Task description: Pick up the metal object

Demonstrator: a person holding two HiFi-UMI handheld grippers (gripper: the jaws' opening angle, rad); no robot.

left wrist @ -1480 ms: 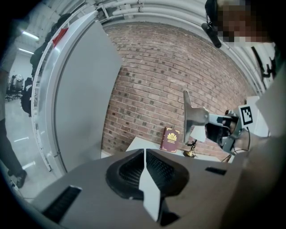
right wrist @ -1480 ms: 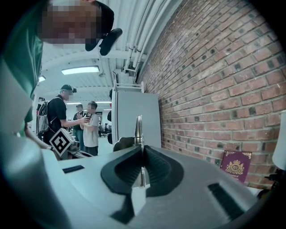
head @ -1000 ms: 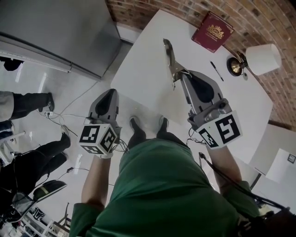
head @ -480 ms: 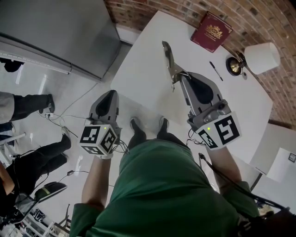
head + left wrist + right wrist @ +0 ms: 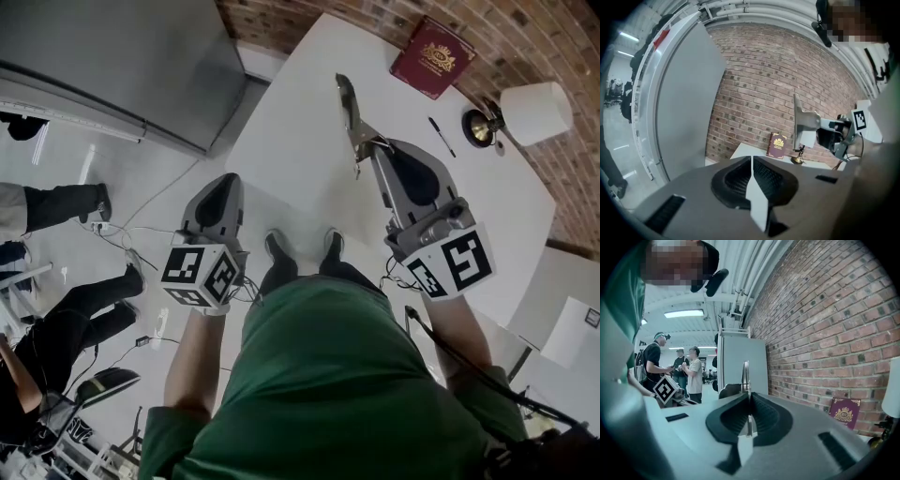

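Observation:
The metal object (image 5: 349, 112) is a long flat silvery piece with a clip-like base. My right gripper (image 5: 375, 155) is shut on its lower end and holds it in the air over the white table (image 5: 291, 150). In the right gripper view its blade (image 5: 745, 373) sticks up between the closed jaws of that gripper (image 5: 749, 397). From the left gripper view I see the object (image 5: 802, 123) held upright at the right. My left gripper (image 5: 223, 183) hangs beside the table's near edge over the floor. Its jaws (image 5: 751, 161) are shut with nothing in them.
On the far side of the table lie a dark red book (image 5: 432, 58) and a black pen (image 5: 441, 137), and a brass-footed lamp with a white shade (image 5: 534, 112) stands there too. A brick wall runs behind. A tall grey cabinet (image 5: 112, 66) stands left. People (image 5: 56, 206) and cables occupy the floor at left.
Both grippers stay almost still; the right one keeps its hold on the metal object. The people on the left have shifted their legs.

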